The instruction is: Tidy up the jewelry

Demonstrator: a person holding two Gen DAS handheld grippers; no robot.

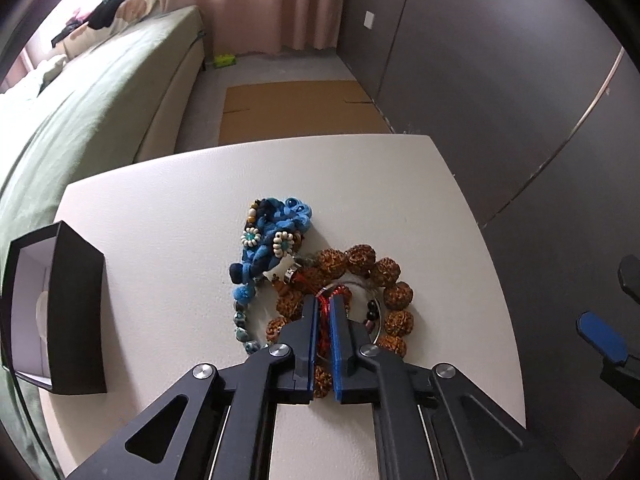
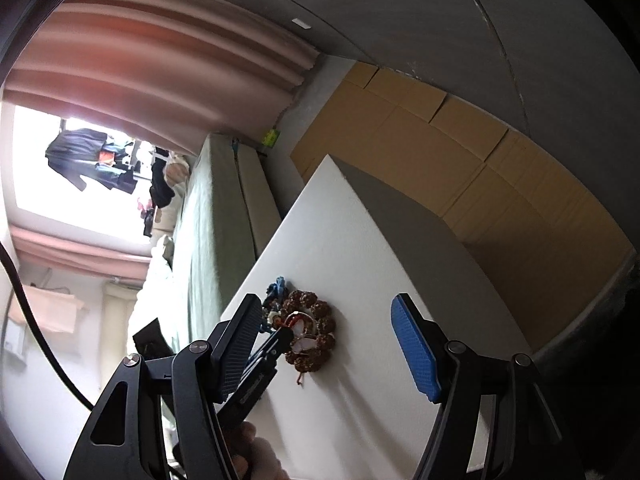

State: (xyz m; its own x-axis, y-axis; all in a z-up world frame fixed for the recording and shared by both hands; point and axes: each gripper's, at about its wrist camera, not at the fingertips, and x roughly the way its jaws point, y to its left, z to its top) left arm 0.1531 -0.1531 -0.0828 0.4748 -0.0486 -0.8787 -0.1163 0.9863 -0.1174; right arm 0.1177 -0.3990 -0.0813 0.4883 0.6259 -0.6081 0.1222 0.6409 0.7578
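Left gripper (image 1: 325,304) is down on the jewelry pile, jaws nearly closed, pinching a red cord (image 1: 323,320) between the blue pads. Around its tips curls the brown bead bracelet (image 1: 384,280), a thin silver ring (image 1: 376,334) lying inside it just right of the jaws. Ahead and to the left sits the blue knotted necklace (image 1: 276,236), touching the bracelet. Far left of the jaws, a black box (image 1: 76,312) stands open on the white table (image 1: 160,220). Right gripper (image 2: 328,344) hangs wide open, holding nothing, the pile lying between its fingers in its own view.
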